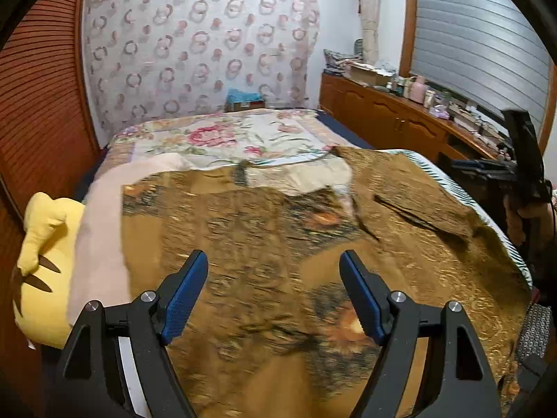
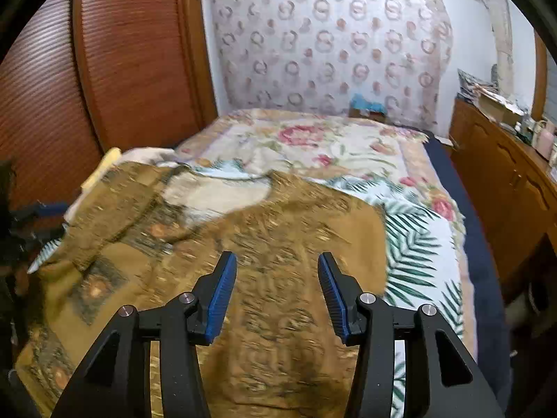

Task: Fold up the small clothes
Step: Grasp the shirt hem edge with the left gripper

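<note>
A brown and gold patterned garment (image 1: 278, 216) lies spread flat over the bed, its neckline with pale lining (image 1: 299, 177) at the far side. My left gripper (image 1: 274, 256) hovers over its near part, open wide, with nothing between the blue pads. In the right wrist view the same garment (image 2: 278, 216) fills the foreground, its right edge resting on a palm-leaf sheet (image 2: 414, 254). My right gripper (image 2: 275, 256) stands open above the cloth, its pads clear of it. The picture is blurred by motion.
A yellow plush toy (image 1: 41, 254) and a pink blanket (image 1: 101, 226) lie at the bed's left side. A floral bedspread (image 1: 226, 139) covers the far half. A wooden cabinet (image 1: 400, 118) with clutter runs along the right, and louvred wardrobe doors (image 2: 122, 69) along the left.
</note>
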`<state>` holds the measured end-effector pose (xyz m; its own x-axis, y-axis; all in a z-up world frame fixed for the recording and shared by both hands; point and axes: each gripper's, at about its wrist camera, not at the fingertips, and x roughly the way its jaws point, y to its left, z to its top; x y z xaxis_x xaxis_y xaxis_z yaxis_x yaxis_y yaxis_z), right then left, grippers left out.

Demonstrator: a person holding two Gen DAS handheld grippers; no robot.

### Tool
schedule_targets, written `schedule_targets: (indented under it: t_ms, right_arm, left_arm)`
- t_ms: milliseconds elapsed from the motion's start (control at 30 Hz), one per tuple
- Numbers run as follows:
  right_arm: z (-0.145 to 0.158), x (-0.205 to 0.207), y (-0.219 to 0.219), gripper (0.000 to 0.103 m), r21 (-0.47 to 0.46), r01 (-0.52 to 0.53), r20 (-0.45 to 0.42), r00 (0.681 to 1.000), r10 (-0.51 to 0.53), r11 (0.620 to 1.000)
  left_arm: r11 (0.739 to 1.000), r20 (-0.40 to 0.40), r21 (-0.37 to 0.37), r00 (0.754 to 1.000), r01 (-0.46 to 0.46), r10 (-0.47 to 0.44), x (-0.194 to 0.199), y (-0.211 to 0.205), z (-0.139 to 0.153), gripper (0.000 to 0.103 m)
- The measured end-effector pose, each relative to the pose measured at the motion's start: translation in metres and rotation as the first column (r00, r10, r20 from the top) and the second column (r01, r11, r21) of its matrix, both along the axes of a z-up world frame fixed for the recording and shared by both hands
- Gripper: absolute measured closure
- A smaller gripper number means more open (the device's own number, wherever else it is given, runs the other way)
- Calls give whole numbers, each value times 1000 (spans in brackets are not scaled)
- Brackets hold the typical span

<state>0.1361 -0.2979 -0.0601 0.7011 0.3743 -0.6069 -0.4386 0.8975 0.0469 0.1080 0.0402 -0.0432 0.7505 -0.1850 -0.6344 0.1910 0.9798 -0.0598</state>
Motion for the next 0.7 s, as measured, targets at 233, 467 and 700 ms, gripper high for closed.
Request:
schedule_targets:
  t_ms: [233,467,700]
  right_arm:
    - [-36,23,0,53,-87,29,-88,995,-37,996]
    - [-56,36,5,52,-104,20,-124,992,-33,994]
    - [-58,32,11,51,-131,19,-101,994,-33,991]
  left_arm:
    - [998,-16,46,999,-40,41,21,30,-1,24]
    - [997,-72,23,995,-67,68,40,57,-11,44]
    - [989,-108,45,983,-142,147,70,84,-18,49]
